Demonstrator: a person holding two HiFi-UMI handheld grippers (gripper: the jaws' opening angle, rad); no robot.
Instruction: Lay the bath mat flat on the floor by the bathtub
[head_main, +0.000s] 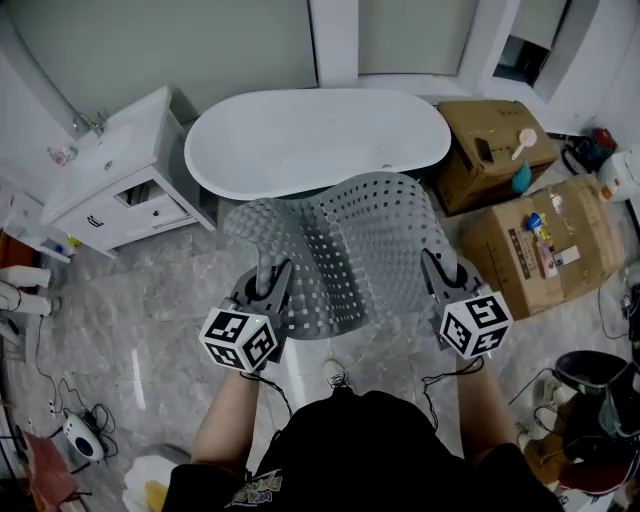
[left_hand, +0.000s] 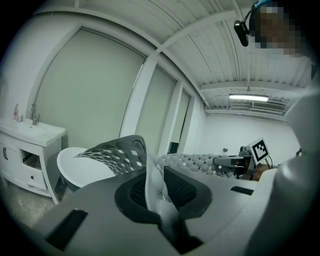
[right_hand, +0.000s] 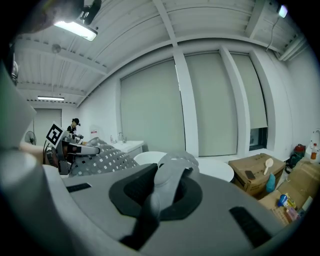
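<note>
A grey perforated bath mat (head_main: 345, 250) hangs spread in the air between my two grippers, sagging in the middle, in front of the white bathtub (head_main: 315, 140). My left gripper (head_main: 268, 283) is shut on the mat's near left edge, and the mat's edge (left_hand: 152, 185) shows pinched between its jaws. My right gripper (head_main: 437, 272) is shut on the near right edge, where a fold of the mat (right_hand: 167, 187) sits clamped in its jaws. The far end of the mat curls up over the tub's rim side. Each gripper view shows the other gripper across the mat.
A white vanity cabinet with a sink (head_main: 115, 180) stands left of the tub. Cardboard boxes (head_main: 540, 245) with small items fill the right side. Marble floor (head_main: 150, 320) lies between the vanity and me. Cables and a small device (head_main: 75, 435) lie at lower left.
</note>
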